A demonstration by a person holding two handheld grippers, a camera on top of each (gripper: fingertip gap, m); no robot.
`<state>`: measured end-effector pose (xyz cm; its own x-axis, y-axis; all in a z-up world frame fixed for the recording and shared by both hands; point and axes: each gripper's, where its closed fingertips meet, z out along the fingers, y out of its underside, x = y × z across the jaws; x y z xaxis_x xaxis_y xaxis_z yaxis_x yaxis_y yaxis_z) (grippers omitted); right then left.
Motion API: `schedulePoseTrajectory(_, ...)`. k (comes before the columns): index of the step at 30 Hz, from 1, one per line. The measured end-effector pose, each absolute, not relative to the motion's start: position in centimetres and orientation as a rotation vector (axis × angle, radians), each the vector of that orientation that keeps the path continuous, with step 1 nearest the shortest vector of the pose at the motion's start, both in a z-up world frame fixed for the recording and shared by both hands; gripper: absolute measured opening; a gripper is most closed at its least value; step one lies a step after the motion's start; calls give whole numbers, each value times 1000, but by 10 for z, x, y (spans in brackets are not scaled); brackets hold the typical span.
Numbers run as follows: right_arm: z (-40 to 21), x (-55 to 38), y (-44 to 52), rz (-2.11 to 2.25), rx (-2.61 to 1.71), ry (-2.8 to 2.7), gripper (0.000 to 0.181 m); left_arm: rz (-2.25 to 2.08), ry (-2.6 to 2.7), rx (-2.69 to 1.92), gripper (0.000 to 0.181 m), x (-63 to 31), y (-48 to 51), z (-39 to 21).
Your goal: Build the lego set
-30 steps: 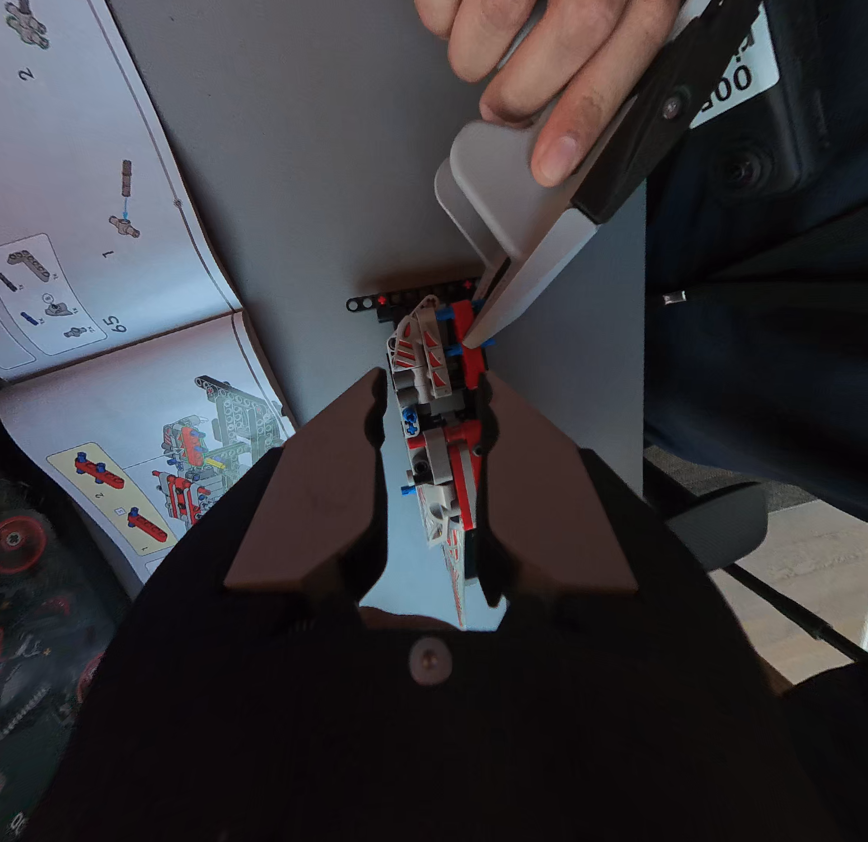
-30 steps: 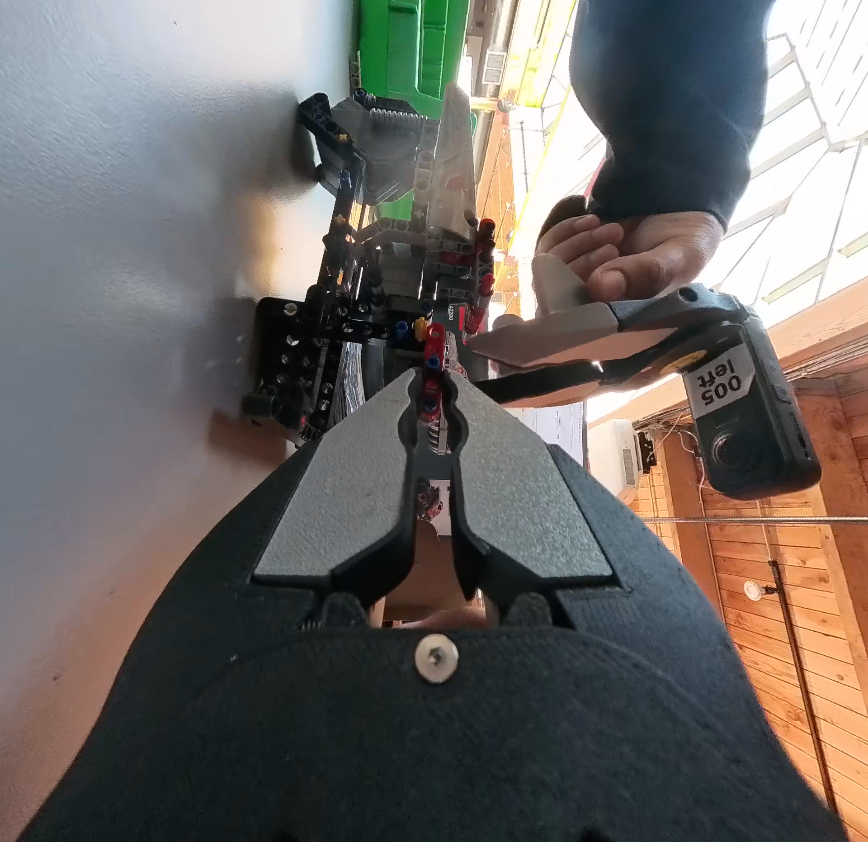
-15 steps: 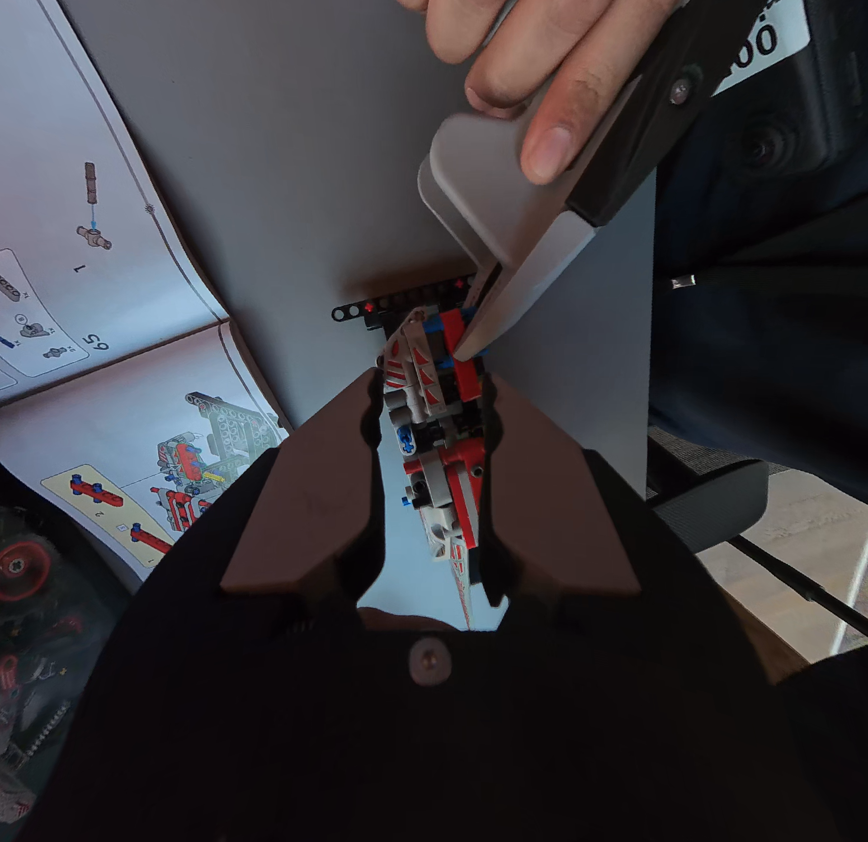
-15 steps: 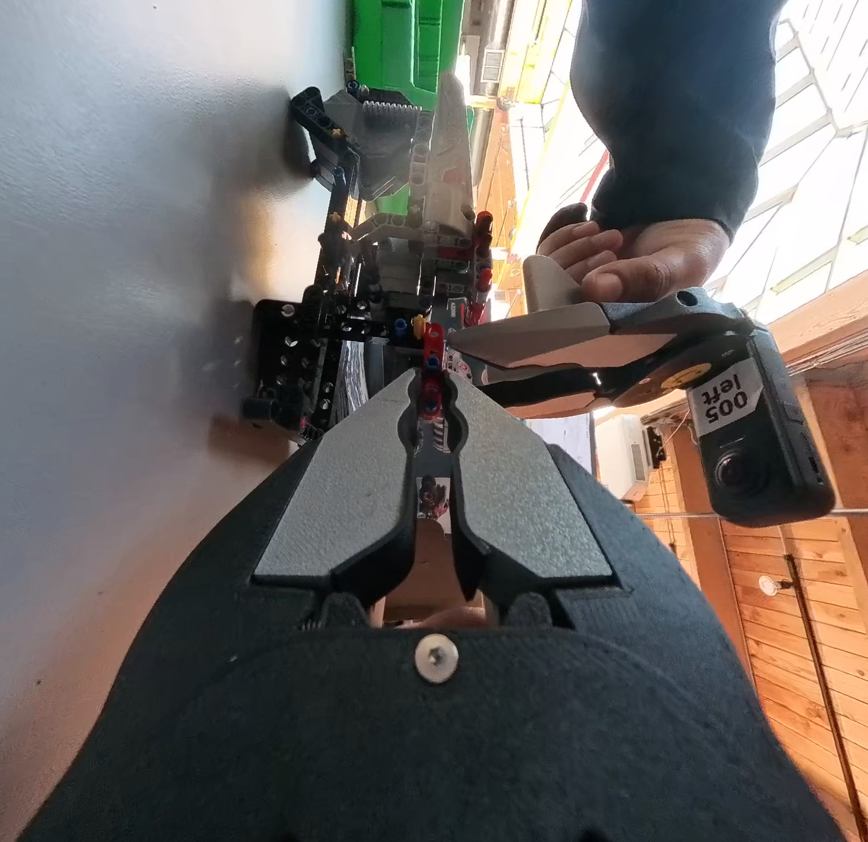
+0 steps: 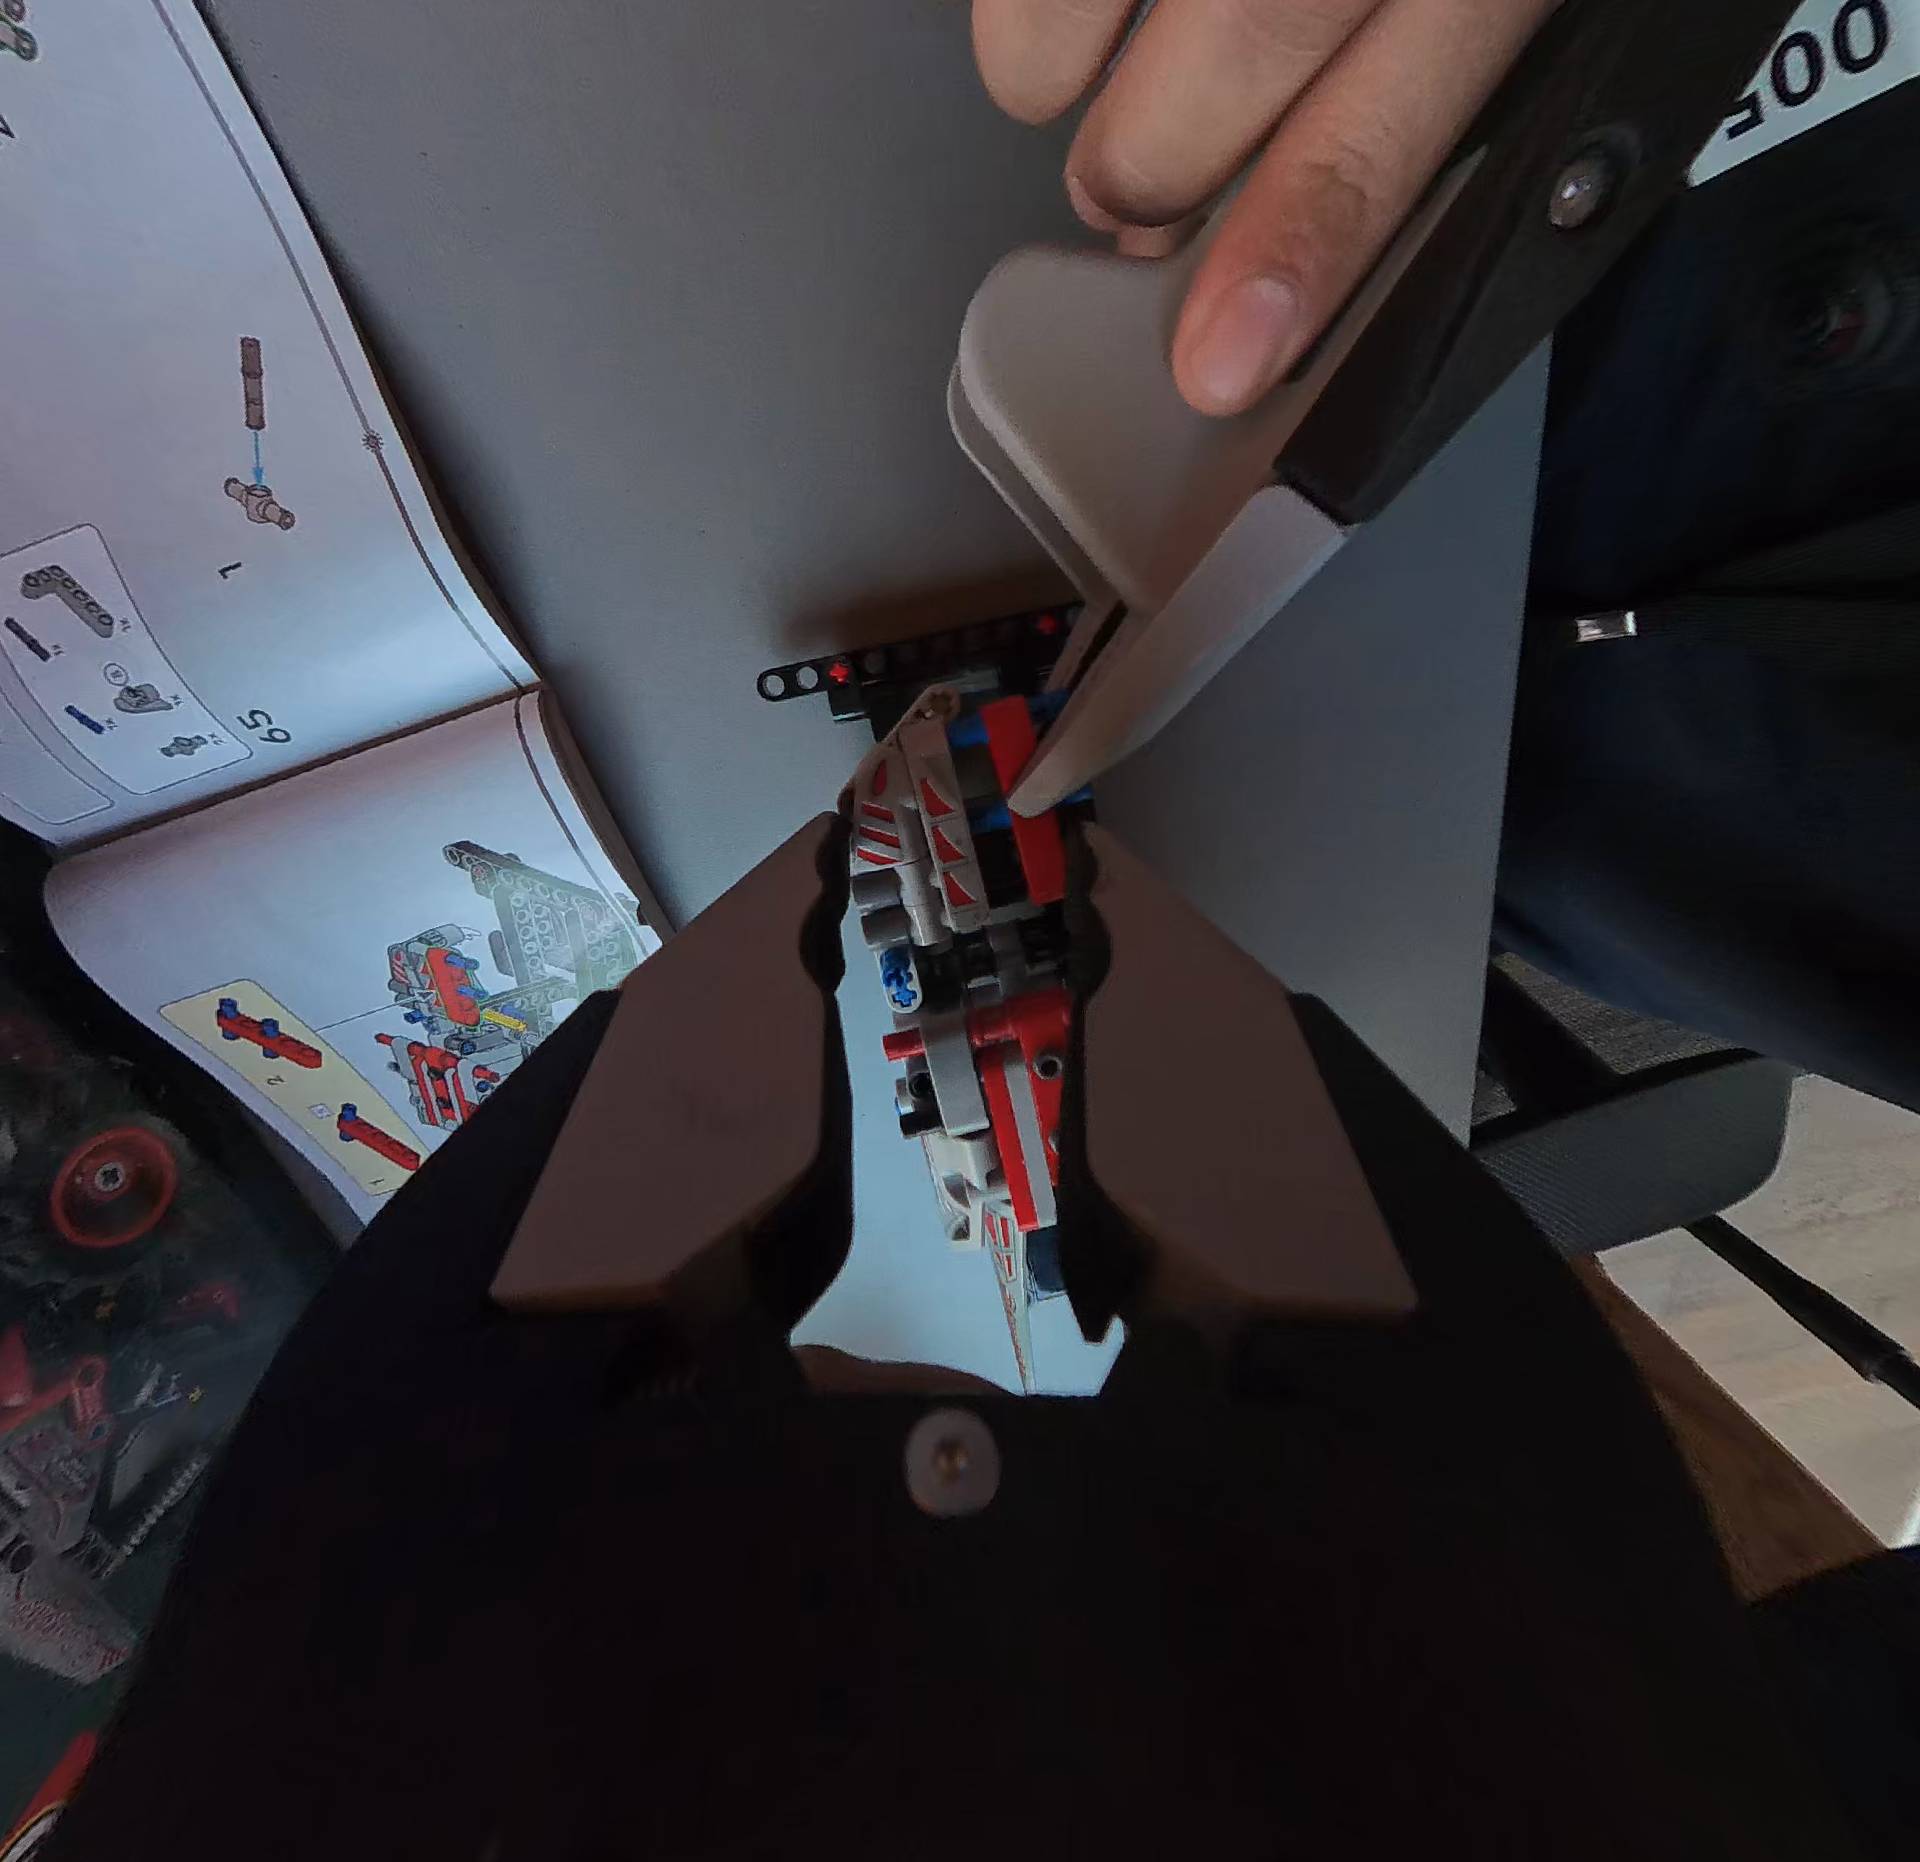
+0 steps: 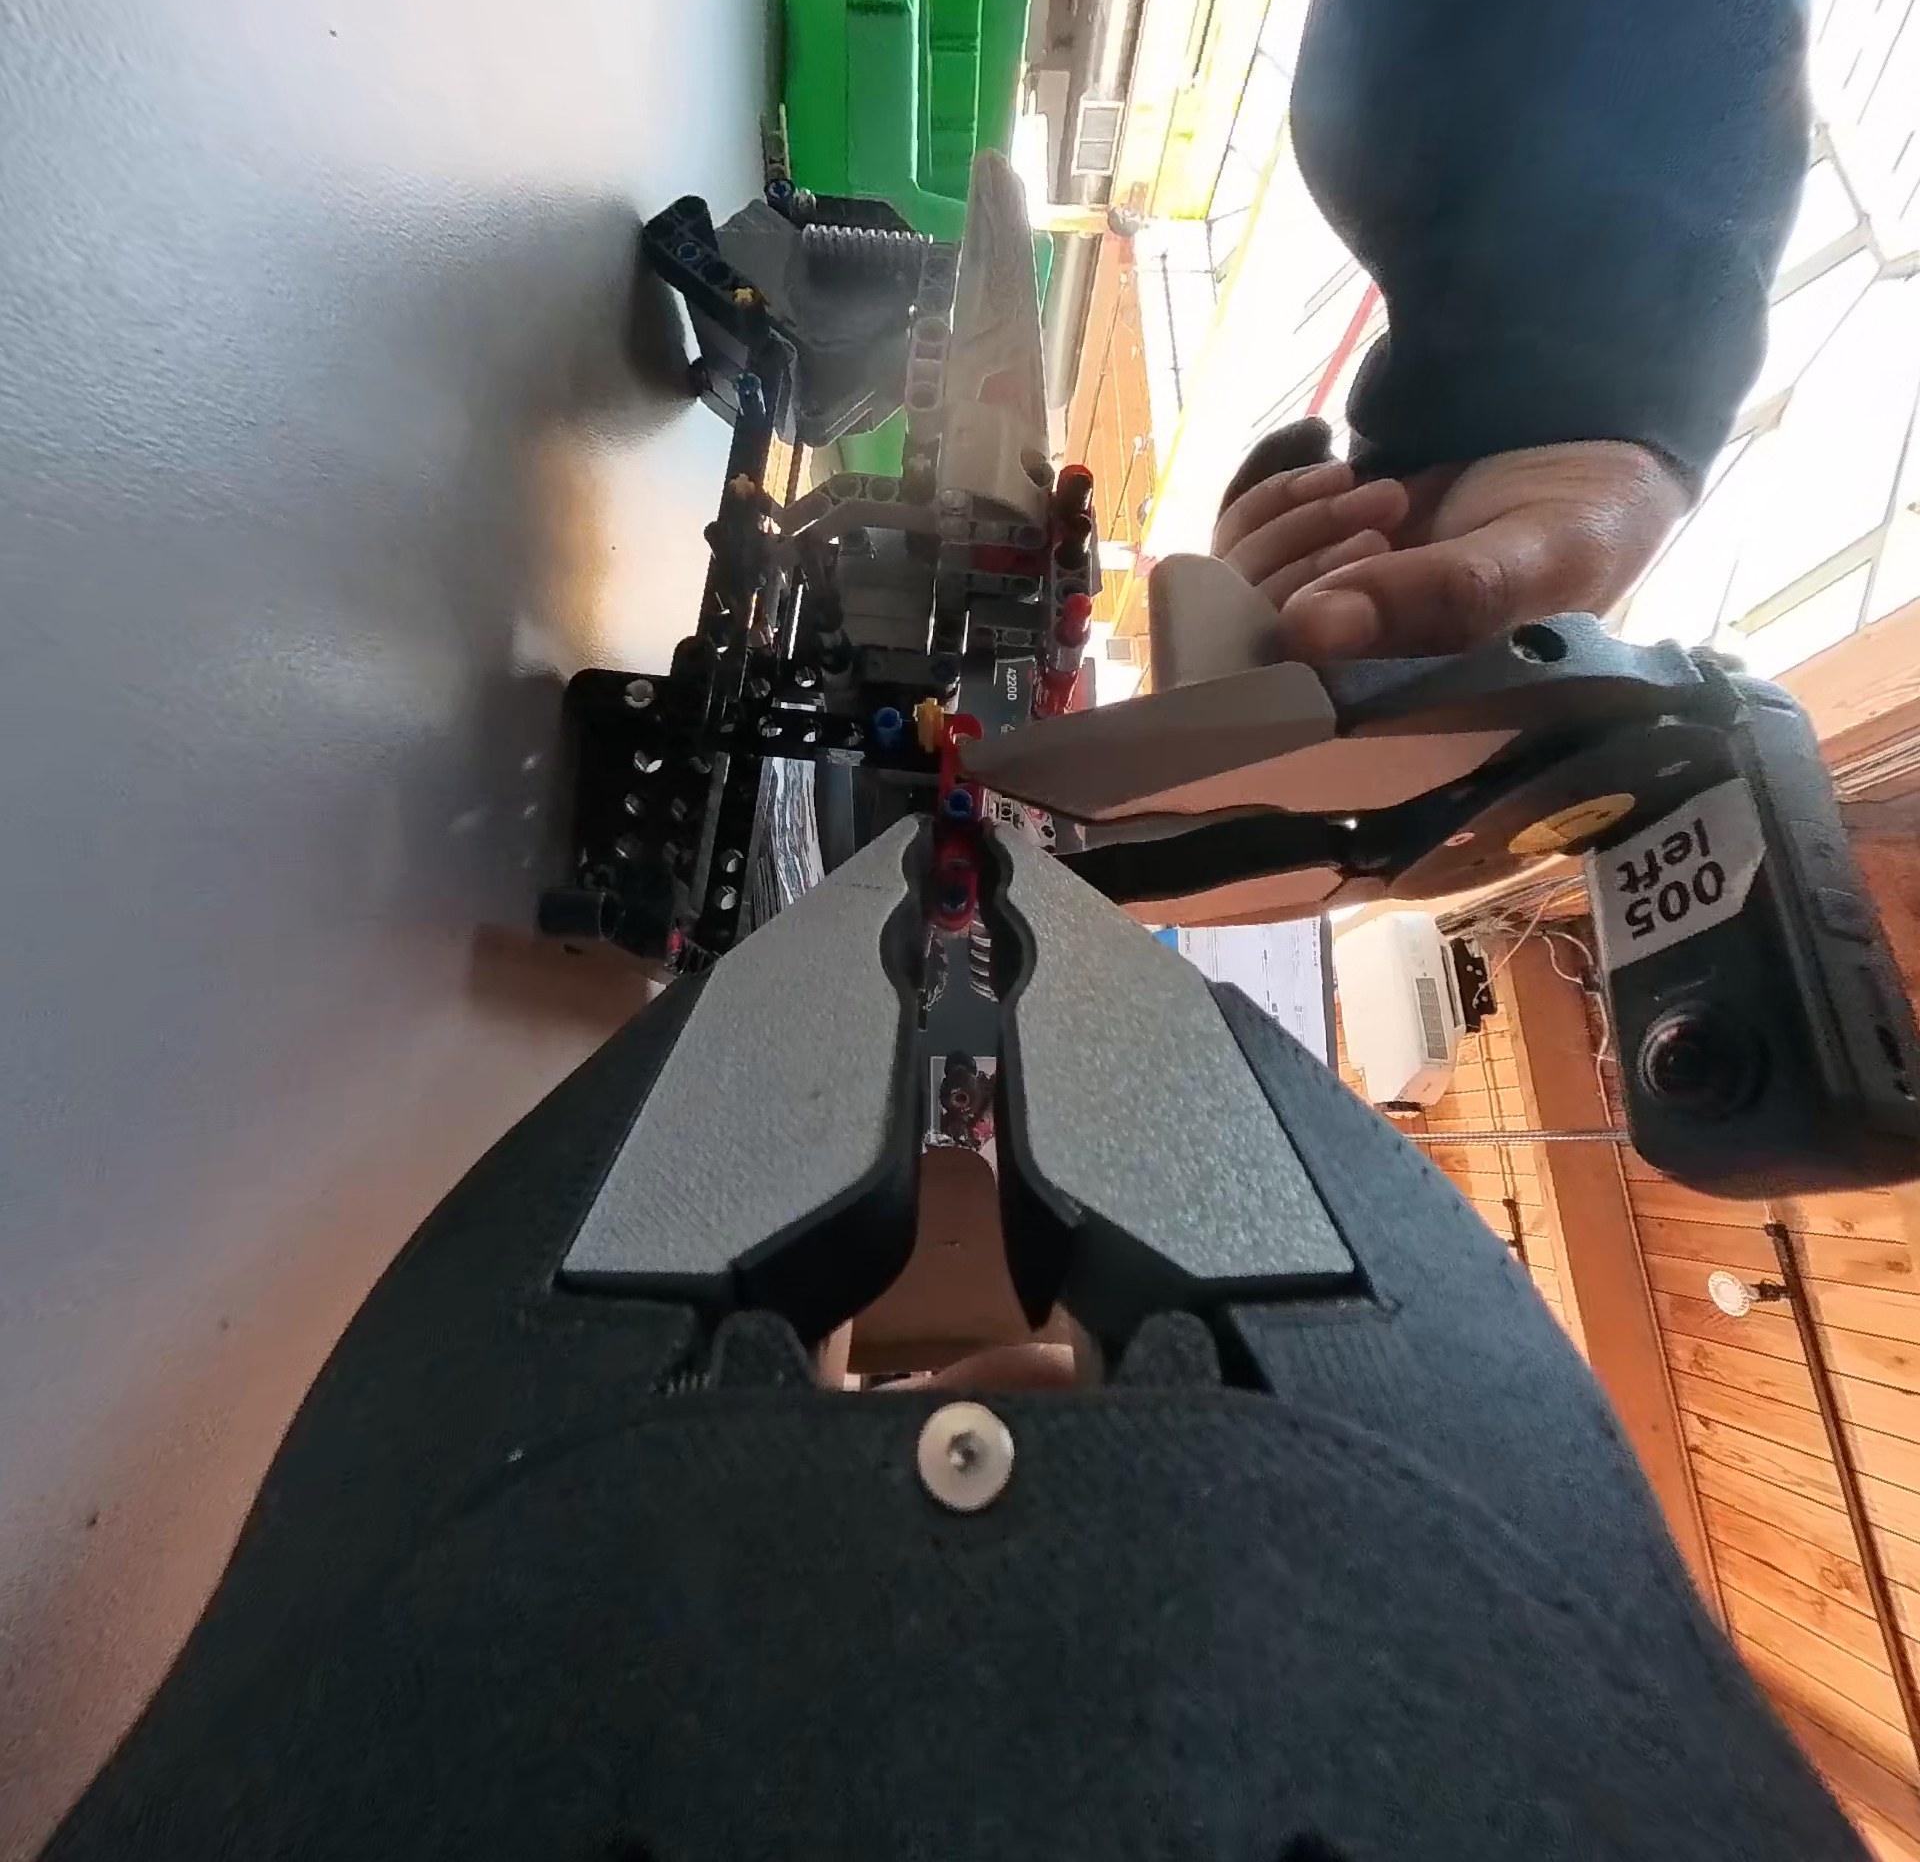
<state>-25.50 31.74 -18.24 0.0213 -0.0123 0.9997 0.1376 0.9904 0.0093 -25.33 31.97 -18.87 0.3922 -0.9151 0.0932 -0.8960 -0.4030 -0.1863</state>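
Observation:
The partly built lego model [image 5: 966,981], red, grey and white on a black frame, stands on the grey table [image 5: 675,306]. My left gripper [image 5: 956,856] has its brown fingers closed on the model's two sides. My right gripper [image 6: 956,846] is shut on a small red beam with blue pins [image 6: 951,856] and holds it against the model [image 6: 831,586] beside the left gripper's tips [image 6: 997,773]. In the left wrist view the right gripper's grey fingers [image 5: 1091,732] come in from the upper right, with the red beam [image 5: 1023,815] at their tip.
An open instruction booklet [image 5: 260,462] lies left of the model. Loose parts and a red wheel [image 5: 104,1178] sit at the lower left. The table edge [image 5: 1496,877] is just right of the model, with a chair beyond. A green box [image 6: 904,46] stands behind the model. The tips of both grippers are at nearly the same place. From the left gripper's tips to the red wheel [image 5: 104,1178] is close to 20 cm.
The red beam in the right gripper has moved a little closer to the model and the left gripper's tips. Both grips are unchanged.

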Motion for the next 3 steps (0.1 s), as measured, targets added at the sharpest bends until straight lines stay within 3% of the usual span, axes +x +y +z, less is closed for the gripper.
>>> schedulePoseTrajectory(1,-182,-255,317,-111,-103,-1547,4,-266,1656,-2531,38,-253,320,-189)
schedulePoseTrajectory(3,-182,-256,318,-104,-108,-1548,3,-251,1658,-2528,38,-254,320,-189)
